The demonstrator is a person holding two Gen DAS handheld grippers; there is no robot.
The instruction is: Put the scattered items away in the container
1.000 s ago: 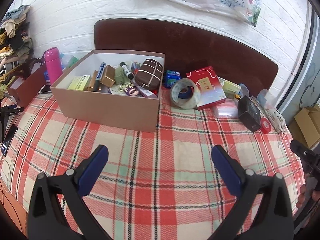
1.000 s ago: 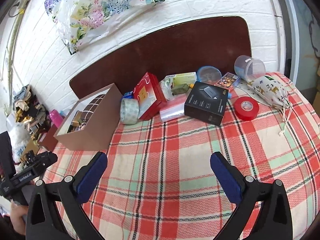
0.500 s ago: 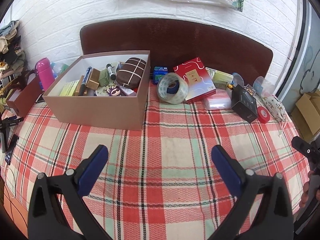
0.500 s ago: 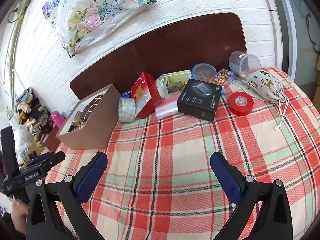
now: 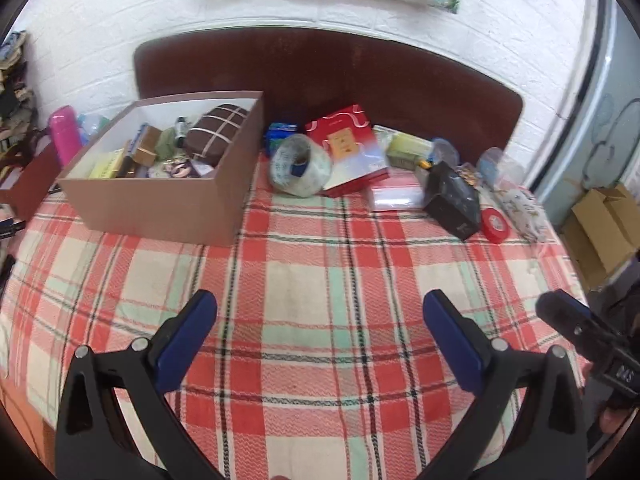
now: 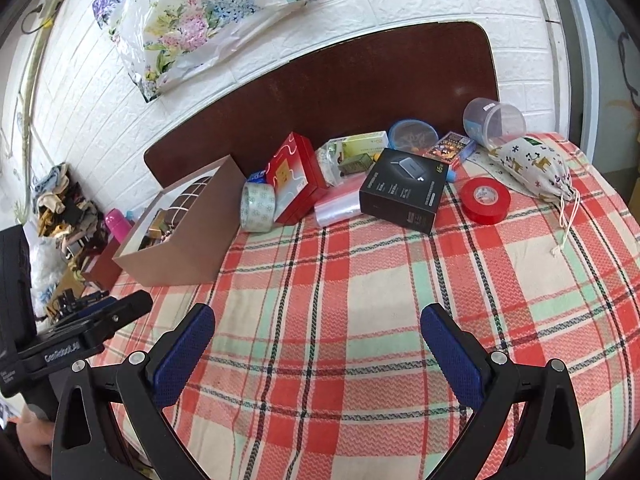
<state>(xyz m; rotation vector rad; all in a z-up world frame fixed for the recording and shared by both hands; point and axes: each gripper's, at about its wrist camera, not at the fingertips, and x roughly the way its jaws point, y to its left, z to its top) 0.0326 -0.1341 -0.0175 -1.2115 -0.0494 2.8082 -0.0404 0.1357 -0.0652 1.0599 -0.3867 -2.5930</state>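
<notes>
both grippers, left gripper (image 5: pixel 320 312) and right gripper (image 6: pixel 316 324), hover spread and empty; next, likely reach for the tape roll (image 5: pixel 300 170) beside the box (image 5: pixel 160 204).

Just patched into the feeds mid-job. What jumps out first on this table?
The open cardboard box at the left of the plaid cloth, already part full, with a brown checked pouch inside. To its right, along the dark headboard, lies a loose cluster: clear tape roll, red gift box, black carton, red tape roll. Both the left gripper and the right gripper hang open and empty.
</notes>
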